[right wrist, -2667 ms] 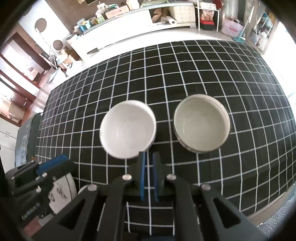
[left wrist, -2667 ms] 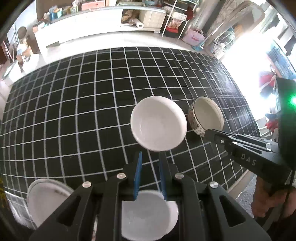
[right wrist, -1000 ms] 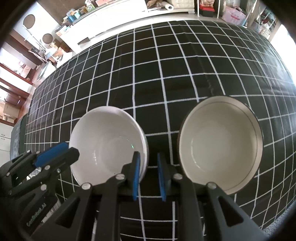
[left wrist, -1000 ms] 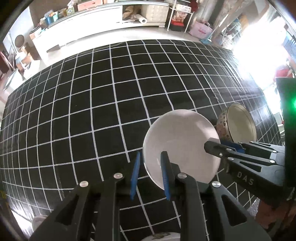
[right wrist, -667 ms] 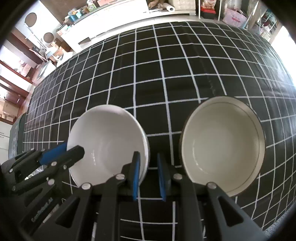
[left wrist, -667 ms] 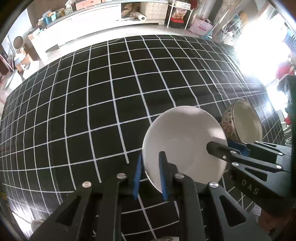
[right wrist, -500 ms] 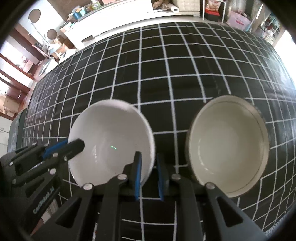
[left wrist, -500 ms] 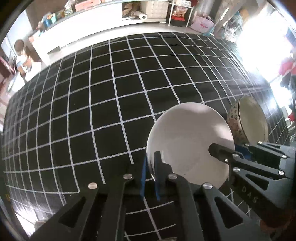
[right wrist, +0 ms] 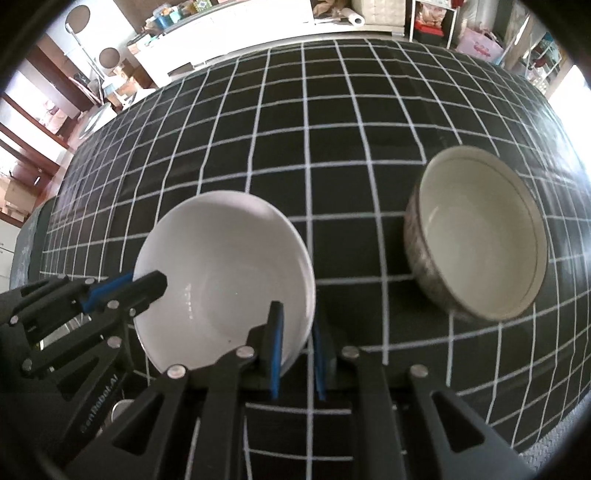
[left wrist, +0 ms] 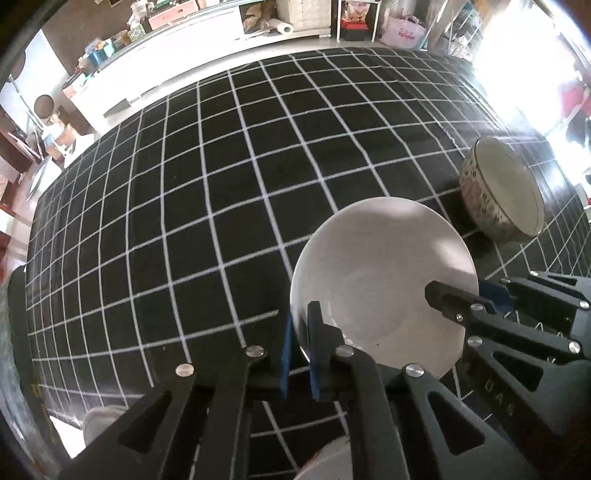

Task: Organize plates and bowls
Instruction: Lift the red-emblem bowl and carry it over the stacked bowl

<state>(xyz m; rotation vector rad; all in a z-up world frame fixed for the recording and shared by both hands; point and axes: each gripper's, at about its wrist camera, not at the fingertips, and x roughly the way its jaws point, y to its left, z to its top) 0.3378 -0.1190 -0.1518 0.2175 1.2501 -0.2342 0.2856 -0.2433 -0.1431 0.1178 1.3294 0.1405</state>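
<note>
A plain white bowl sits on the black checked tablecloth, slightly tilted. My left gripper is shut on its near-left rim, one blue pad inside and one outside. My right gripper is shut on the opposite rim in the same way. Each gripper also shows in the other's view: the right gripper at the bowl's right edge, the left gripper at its left edge. A patterned bowl stands upright to the right, apart from the white one.
Parts of white plates show near the table's front edge, under my left gripper. The table's right edge lies just past the patterned bowl. White cabinets and clutter stand beyond the far side.
Both grippers came down to the white bowl and closed on its rim, left then right side. The bowl has since shifted left, widening the gap to the patterned bowl.
</note>
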